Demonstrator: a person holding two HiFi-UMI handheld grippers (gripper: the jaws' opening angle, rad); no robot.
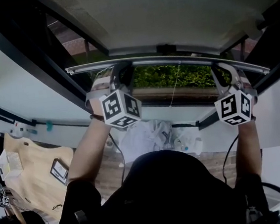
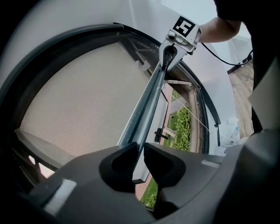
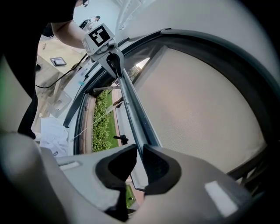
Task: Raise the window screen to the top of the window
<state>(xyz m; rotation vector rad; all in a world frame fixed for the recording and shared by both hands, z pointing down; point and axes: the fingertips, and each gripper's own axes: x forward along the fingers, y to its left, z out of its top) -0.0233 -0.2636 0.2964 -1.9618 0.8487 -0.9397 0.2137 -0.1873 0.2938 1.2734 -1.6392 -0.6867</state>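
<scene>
Clamping a slim grey metal rail (image 1: 174, 60), the left gripper (image 2: 139, 151) and right gripper (image 3: 139, 151) each pinch one end. Filling the upper frame is the flat, fine-woven beige window screen (image 1: 169, 14).

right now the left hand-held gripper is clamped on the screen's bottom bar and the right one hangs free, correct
No: the right hand-held gripper is not free; it too is clamped on the bottom bar, as the right gripper view shows.
</scene>
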